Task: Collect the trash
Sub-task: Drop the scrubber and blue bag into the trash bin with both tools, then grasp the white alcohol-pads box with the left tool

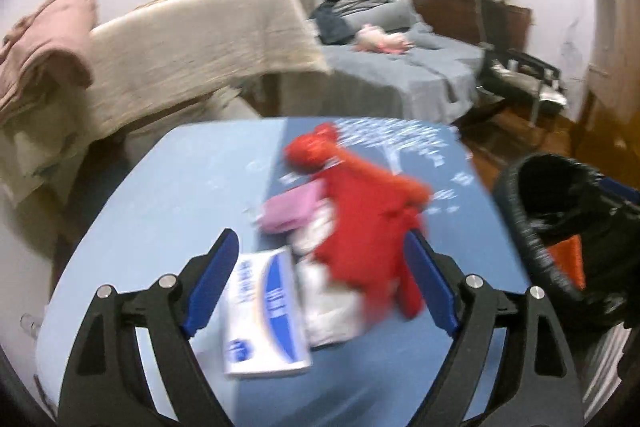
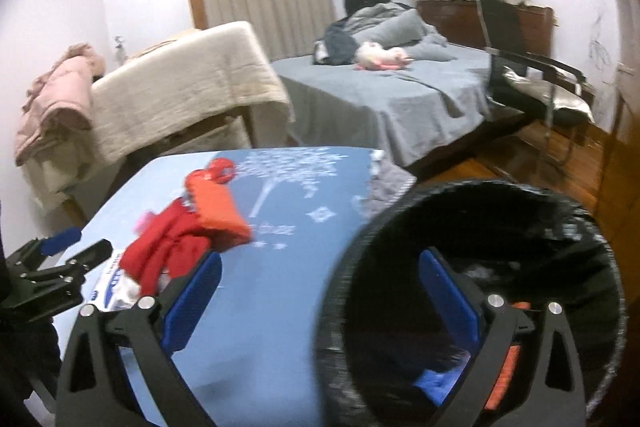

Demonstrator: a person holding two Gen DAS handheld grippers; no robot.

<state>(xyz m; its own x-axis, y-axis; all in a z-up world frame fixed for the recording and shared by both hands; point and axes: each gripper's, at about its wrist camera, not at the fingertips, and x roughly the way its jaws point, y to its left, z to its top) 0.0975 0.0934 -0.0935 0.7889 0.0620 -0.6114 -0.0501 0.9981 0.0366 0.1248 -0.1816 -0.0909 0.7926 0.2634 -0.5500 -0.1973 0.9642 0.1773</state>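
Observation:
A pile of trash lies on the blue table point(image 1: 160, 195): a red wrapper point(image 1: 360, 227), a pink packet point(image 1: 292, 207), white crumpled paper point(image 1: 332, 311) and a white-and-blue box point(image 1: 268, 311). My left gripper point(image 1: 320, 283) is open, its jaws either side of the pile just above the table. A black bin point(image 2: 472, 291) lined with a black bag stands right of the table. My right gripper point(image 2: 320, 303) is open and empty, over the bin's left rim. The pile point(image 2: 180, 247) and the left gripper point(image 2: 60, 263) show in the right wrist view.
An orange packet point(image 2: 218, 207) and a red ball-like wrapper point(image 2: 220, 169) lie further back on the table. Orange and blue items lie inside the bin. Behind are a bed point(image 2: 400, 99), a covered sofa point(image 2: 180, 87) and a black chair point(image 2: 532, 75).

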